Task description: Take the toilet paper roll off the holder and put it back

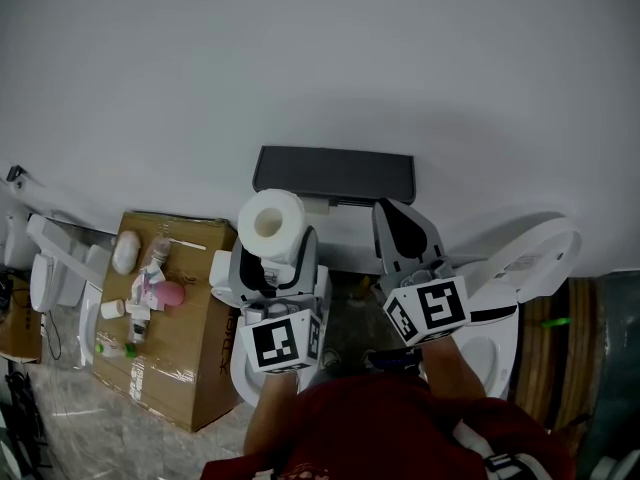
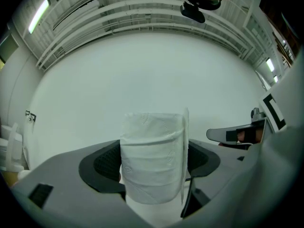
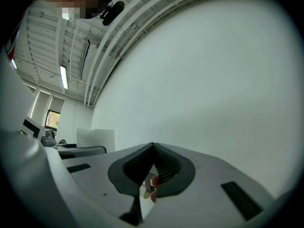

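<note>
we hold the toilet paper roll upright, clamped across its sides in the left gripper. it is off the dark holder on the wall, and near it. the right gripper is closed on nothing. a loose sheet hangs down one side (it could snag and unwind), and the soft roll may squash or slip if we squeeze unevenly.
</note>
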`<state>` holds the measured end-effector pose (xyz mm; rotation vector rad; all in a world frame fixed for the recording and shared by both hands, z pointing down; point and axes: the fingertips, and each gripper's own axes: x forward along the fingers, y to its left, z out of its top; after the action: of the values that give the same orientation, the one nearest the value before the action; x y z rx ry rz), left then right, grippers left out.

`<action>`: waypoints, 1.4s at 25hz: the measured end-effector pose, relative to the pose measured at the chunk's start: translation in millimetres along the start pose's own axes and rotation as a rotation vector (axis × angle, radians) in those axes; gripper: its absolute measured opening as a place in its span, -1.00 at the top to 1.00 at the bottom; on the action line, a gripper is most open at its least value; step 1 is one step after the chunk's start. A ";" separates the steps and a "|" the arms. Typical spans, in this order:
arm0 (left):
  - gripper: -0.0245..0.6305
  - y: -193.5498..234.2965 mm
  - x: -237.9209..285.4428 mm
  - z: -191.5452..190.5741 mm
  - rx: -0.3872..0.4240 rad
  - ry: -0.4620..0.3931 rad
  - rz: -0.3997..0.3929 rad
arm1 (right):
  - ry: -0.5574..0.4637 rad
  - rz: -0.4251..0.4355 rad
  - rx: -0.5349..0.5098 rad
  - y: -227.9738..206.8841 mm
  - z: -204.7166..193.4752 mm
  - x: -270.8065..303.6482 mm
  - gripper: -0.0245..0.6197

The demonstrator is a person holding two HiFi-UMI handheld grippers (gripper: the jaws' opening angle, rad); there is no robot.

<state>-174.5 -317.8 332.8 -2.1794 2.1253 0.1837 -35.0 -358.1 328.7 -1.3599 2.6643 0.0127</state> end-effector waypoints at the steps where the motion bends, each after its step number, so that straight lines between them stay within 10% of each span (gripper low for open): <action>1: -0.36 -0.2 0.4 -0.4 0.002 0.000 0.001 | 0.001 0.000 0.000 -0.4 -0.3 0.4 0.90; 22: -0.36 1.7 4.6 -3.5 -0.013 0.006 0.011 | 0.017 -0.004 0.007 -5.0 -8.8 3.4 0.90; 35: -0.36 0.7 34.9 57.4 0.031 -0.132 -0.011 | -0.002 -0.019 0.020 -7.1 -4.3 2.8 0.90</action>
<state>-175.6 -343.7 270.8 -2.0985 2.0315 0.2838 -31.5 -364.8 333.1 -1.3791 2.6428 -0.0146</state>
